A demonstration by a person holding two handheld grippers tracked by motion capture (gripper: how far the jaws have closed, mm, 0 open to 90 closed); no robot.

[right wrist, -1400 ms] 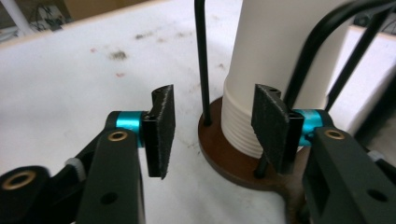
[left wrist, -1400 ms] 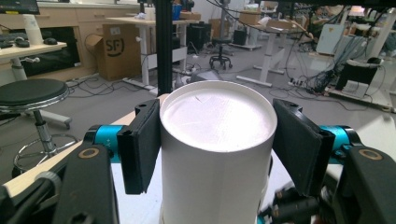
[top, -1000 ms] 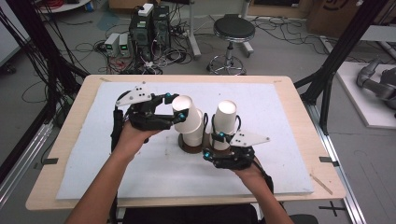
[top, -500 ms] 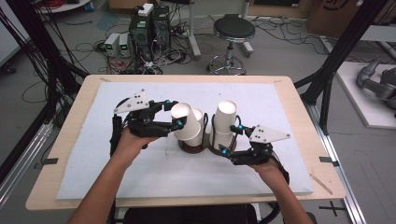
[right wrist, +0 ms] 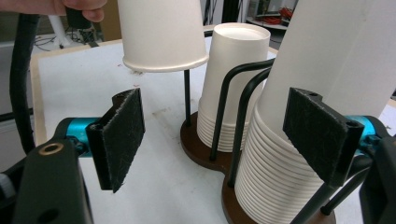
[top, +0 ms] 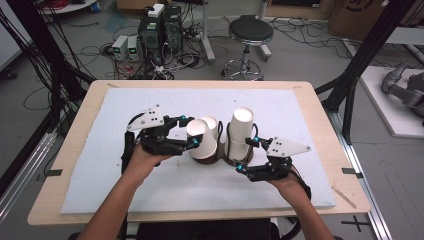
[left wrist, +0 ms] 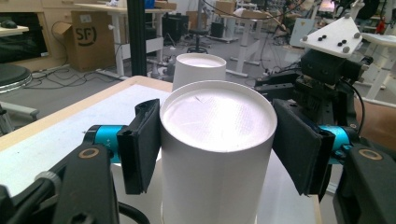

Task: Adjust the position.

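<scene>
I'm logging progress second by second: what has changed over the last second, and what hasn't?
The left gripper has lifted its paper cup up off the stack and tilted it leftward, fingers shut on it throughout. The right gripper slid rightward along the table and sits open beside the tall cup stack. The holder, both stacks and the white mat stayed put.

White inverted paper cup (top: pixel 201 139) above stacked cups (top: pixel 240 135)

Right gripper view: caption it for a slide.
Open right claw beside the paper cup stacks in their wire holder, one cup lifted above.
</scene>
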